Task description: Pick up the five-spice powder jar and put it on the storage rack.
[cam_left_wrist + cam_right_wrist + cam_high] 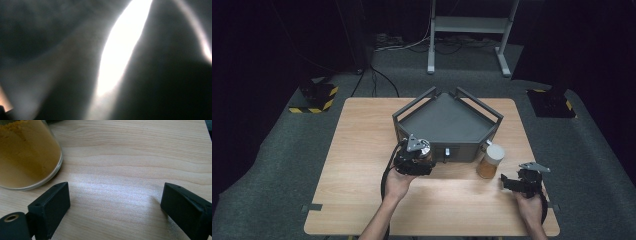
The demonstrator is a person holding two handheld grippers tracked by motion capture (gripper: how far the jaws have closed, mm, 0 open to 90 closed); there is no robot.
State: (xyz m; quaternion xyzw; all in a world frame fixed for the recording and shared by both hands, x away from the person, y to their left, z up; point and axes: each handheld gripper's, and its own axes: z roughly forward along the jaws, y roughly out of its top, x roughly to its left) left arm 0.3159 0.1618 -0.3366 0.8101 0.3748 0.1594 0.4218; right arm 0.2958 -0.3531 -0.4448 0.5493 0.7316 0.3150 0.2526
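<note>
the left gripper view is a close blur of grey surfaces with one bright white streak, and nothing in it can be named. in the high view the left hand-held gripper [414, 157] is pressed against the front wall of the dark tray [472, 131], with a glimpse of something amber and a pale round shape at its tip; what that is, and whether the jaws are open or closed, cannot be told. the left hand [398, 184] holds it from below, and the forearm is cut off by the bottom edge.

the dark tray is five-sided with raised rails, sitting at the far middle of the tabletop [357, 150]. its inside looks bare, though its near part is hidden behind its front wall.

a glass jar [490, 161] [27, 152] with a white lid stands just beside the tray's front right corner. it holds yellow-orange powder, which fills most of it. in the right gripper view the jar's top is cut off by the frame.

the right hand-held gripper [512, 182] [115, 207] lies low over the tabletop to the right of the jar and nearer the person than the tray. its jaws stand wide apart with bare wood between them, gripping nothing. the jar is just beyond its left jaw, not touching it. the right hand [529, 205] holds it near the tabletop's front right edge.
</note>
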